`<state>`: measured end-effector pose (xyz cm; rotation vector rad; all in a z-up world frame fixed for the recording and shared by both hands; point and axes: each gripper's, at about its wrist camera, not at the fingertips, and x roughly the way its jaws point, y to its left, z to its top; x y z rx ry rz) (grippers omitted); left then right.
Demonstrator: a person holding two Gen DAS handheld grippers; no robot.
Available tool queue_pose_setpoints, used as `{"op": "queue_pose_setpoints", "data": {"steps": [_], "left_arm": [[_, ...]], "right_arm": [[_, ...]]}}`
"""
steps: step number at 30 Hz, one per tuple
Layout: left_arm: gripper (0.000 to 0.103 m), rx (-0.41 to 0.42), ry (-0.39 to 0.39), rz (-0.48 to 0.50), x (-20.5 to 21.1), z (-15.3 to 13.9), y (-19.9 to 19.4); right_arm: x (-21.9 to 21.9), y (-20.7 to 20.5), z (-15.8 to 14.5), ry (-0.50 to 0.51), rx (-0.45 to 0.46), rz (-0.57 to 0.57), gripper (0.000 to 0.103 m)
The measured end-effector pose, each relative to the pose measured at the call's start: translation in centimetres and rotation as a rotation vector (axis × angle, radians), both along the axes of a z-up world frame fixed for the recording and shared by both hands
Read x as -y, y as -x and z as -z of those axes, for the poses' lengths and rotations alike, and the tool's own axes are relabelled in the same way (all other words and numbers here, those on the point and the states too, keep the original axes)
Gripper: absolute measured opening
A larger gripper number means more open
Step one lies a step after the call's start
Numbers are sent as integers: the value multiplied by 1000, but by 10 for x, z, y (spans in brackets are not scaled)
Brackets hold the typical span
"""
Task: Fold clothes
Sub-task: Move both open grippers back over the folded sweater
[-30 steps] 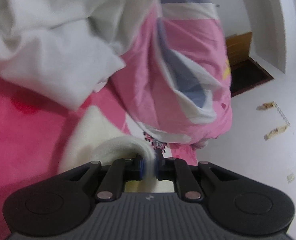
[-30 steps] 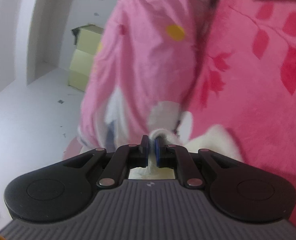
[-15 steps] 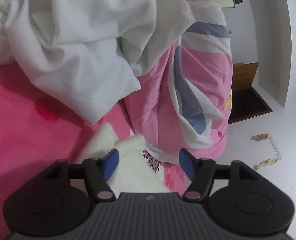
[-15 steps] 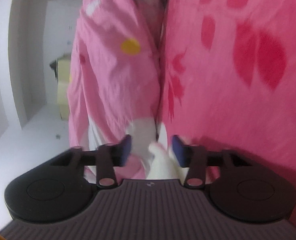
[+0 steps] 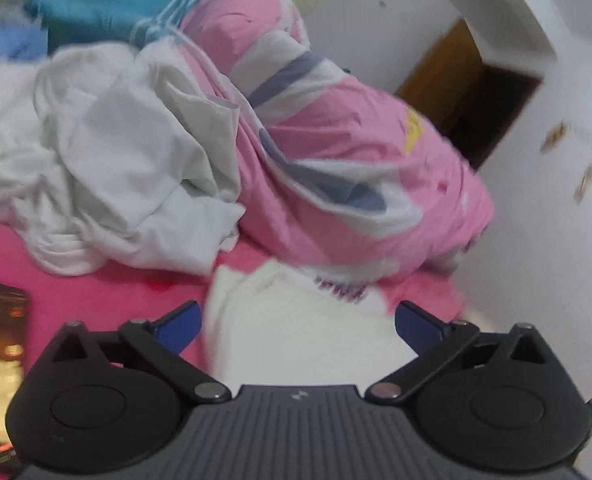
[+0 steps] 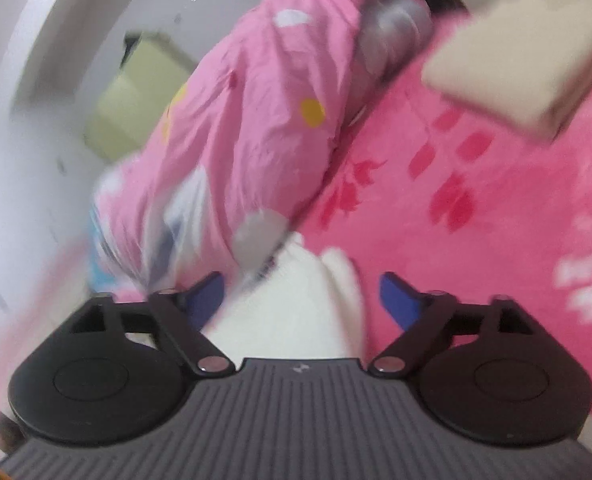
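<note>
I see the left hand-held gripper (image 5: 297, 322) wide open, holding nothing, above the white garment (image 5: 296, 320) on the pink blanket (image 5: 96, 292). The right hand-held gripper (image 6: 299, 296) is wide open and empty too.

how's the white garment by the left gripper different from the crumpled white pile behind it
The white garment lies fairly flat on the pink blanket, just ahead of the open left gripper; the crumpled white pile is bunched in deep creases.
The garment shows a dark print near its far edge; the pile looks plain.
The garment looks cream-white, the pile greyer white.
Both rest on the blanket against the pink quilt.
</note>
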<state>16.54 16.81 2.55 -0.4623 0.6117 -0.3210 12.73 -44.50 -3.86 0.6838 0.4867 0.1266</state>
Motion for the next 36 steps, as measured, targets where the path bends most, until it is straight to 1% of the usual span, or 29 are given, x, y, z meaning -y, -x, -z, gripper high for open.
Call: {"op": "queue_pose_setpoints", "data": {"steps": [1, 2, 3, 4, 5, 7, 9, 12, 14, 15, 16, 17, 18, 19, 20, 21, 22, 23, 24, 25, 26, 27, 29, 30, 31, 33, 35, 36], "left_arm": [[103, -18, -32, 15, 4, 1, 8], [103, -40, -48, 24, 7, 4, 14], [103, -65, -65, 28, 11, 8, 20], [103, -89, -81, 32, 15, 13, 26], [103, -112, -99, 37, 19, 18, 32], [103, -113, -135, 57, 28, 31, 44], [103, -96, -150, 68, 33, 44, 53], [103, -96, -150, 40, 33, 62, 61], [103, -60, -191, -17, 31, 67, 66], [102, -41, -214, -27, 31, 68, 68], [100, -44, -216, -28, 30, 70, 67], [97, -47, -219, -28, 30, 72, 66], [95, -50, -222, -29, 29, 73, 65], [91, -53, -225, -29, 29, 75, 64], [82, -56, -227, -30, 28, 77, 62], [78, -58, -230, -30, 28, 79, 61], [74, -61, -233, -31, 27, 81, 60], [67, -64, -235, -31, 27, 82, 59], [62, -67, -238, -32, 26, 84, 58], [58, -70, -241, -32, 26, 86, 57], [59, -73, -244, -33, 25, 88, 56], [58, -71, -260, -34, 26, 89, 55], [58, -68, -291, -37, 26, 92, 54], [58, -67, -306, -39, 26, 94, 53], [58, -72, -308, -36, 26, 96, 51], [58, -79, -304, -33, 25, 101, 49], [59, -82, -302, -32, 24, 102, 48], [59, -80, -308, -33, 24, 100, 49]], "right_arm": [[-7, 11, -5, 83, -13, 1, 92], [-15, 20, -9, 161, -22, 9, 98], [-22, 29, -12, 239, -31, 19, 102], [-28, 37, -15, 301, -27, 33, 102], [-32, 44, -17, 340, -24, 39, 102], [-40, 60, -21, 411, -19, 47, 102], [-44, 70, -20, 438, -43, 68, 102], [-52, 78, -11, 507, -88, 82, 102], [-57, 84, -6, 579, -108, 97, 102], [-60, 87, -3, 629, -115, 108, 102], [-63, 89, -1, 670, -127, 115, 102], [-64, 90, 1, 687, -143, 118, 101], [-64, 90, 3, 681, -149, 111, 100], [-63, 90, 5, 672, -153, 102, 99], [-63, 90, 6, 642, -145, 83, 93], [-61, 88, 8, 597, -140, 56, 82], [-60, 85, 10, 550, -135, 28, 78], [-58, 82, 12, 511, -135, 9, 71], [-58, 78, 13, 474, -135, -8, 56], [-57, 74, 15, 437, -135, -25, 49], [-60, 70, 14, 428, -120, -43, 44], [-63, 68, 13, 440, -91, -60, 37], [-74, 66, 11, 479, -30, -108, 28], [-79, 64, 11, 498, 1, -139, 28], [-83, 60, 15, 514, 5, -164, 27], [-85, 50, 31, 561, -31, -188, 26], [-83, 43, 51, 603, -65, -203, 26], [-83, 43, 47, 611, -71, -198, 26]]}}
